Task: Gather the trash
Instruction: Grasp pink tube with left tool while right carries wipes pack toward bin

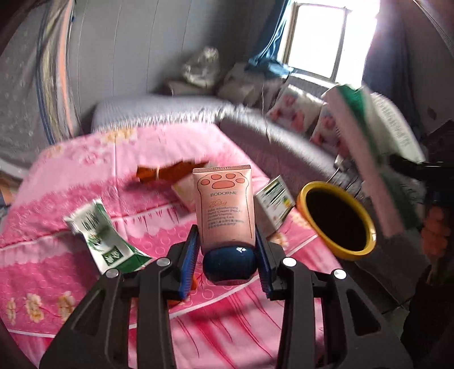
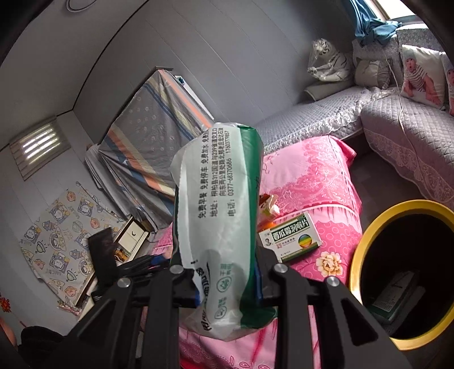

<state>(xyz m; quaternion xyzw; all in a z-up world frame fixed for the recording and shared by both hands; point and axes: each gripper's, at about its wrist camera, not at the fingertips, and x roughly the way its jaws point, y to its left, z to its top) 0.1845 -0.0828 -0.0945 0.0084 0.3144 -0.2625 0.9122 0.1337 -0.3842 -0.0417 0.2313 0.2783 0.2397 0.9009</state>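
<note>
Room interior. Grey panelled walls [image 2: 198, 56] curve overhead under the fisheye lens. A bright window [image 1: 326, 37] with a blue curtain [image 2: 369, 22] admits strong daylight at the far end. Below it runs an L-shaped grey quilted sofa [image 2: 397, 127] carrying a plush white tiger [image 2: 329, 61], a grey cushion [image 2: 371, 72] and pillows printed with a baby [image 2: 422, 75]. A folded striped mattress [image 2: 150, 136] leans against the wall. A louvred vent [image 2: 38, 144] glows at left, above a cartoon-print sheet [image 2: 62, 232]. In the foreground lies a surface draped in pink floral cloth [image 2: 312, 176]; beside it, dark floor [image 2: 383, 187].
</note>
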